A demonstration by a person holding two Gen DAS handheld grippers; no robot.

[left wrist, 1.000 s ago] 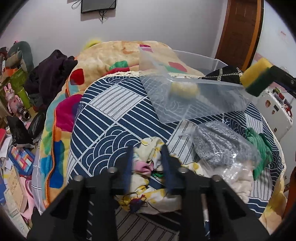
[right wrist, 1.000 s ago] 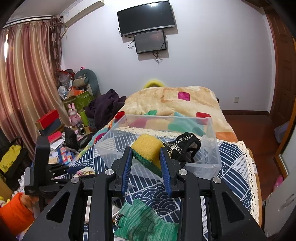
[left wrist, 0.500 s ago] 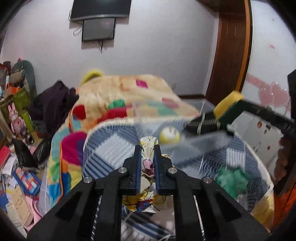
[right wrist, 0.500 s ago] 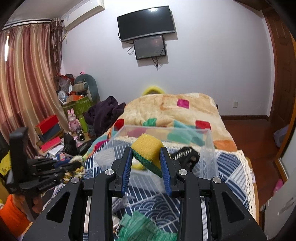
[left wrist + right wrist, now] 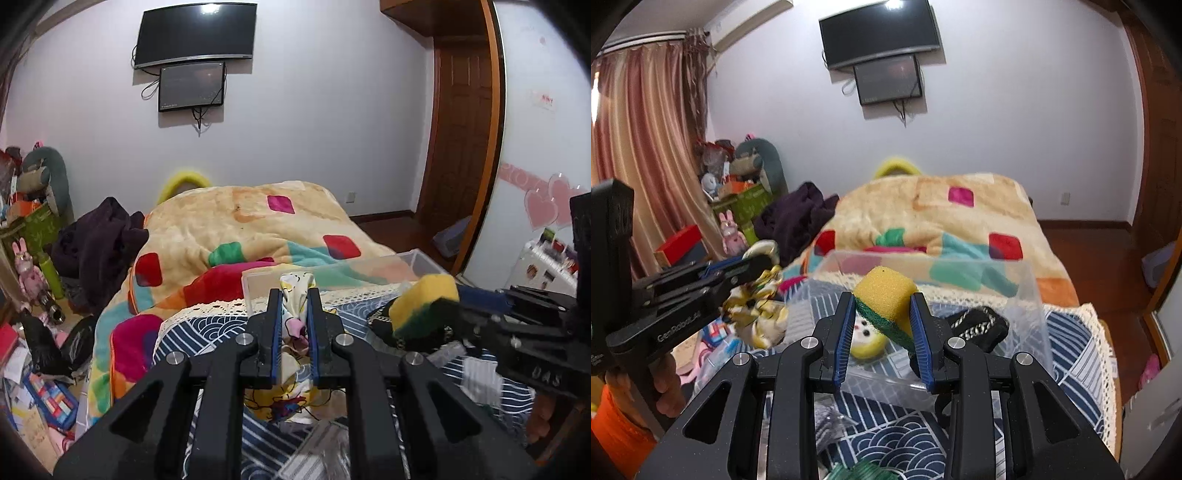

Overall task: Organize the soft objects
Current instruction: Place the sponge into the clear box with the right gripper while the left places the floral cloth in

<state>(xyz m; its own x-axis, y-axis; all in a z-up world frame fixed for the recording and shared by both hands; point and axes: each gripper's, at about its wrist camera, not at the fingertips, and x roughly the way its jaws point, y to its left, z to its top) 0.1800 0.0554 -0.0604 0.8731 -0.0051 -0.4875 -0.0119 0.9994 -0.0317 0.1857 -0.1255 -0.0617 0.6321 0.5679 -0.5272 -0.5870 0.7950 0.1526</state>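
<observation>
Presently, at 9 o'clock in the right wrist view, the left gripper (image 5: 764, 267) is seen from the side, clenched on a printed cloth (image 5: 757, 314) that hangs in a bunch below its fingers, clear of the surface. In the left wrist view the same printed cloth (image 5: 293, 314) is pinched between the blue pads (image 5: 275, 332) at centre frame, its top standing above the fingertips and its bulk drooping toward 6 o'clock.

At centre in the right wrist view, the right gripper (image 5: 882, 306) is closed on a yellow sponge with a green scouring layer (image 5: 886, 295), held above a clear plastic bin (image 5: 1027, 295). Inside the bin, a yellow plush with a face (image 5: 866, 341) is lodged at 6 o'clock beneath the sponge, and a black item with a chain pattern (image 5: 979, 326) lies at 3 o'clock of it. The bin is set on a blue-and-white wave-patterned cover (image 5: 1071, 354), with a multicoloured blanket (image 5: 960, 218) spread beyond it at 12 o'clock.

At 3 o'clock in the left wrist view, the right gripper (image 5: 424, 310) is recorded entering from the frame edge with the sponge (image 5: 424, 302) in its grip, over the black item (image 5: 384, 325).

At 6 o'clock in the right wrist view, a green knitted piece (image 5: 864, 472) is partly visible on the cover.
</observation>
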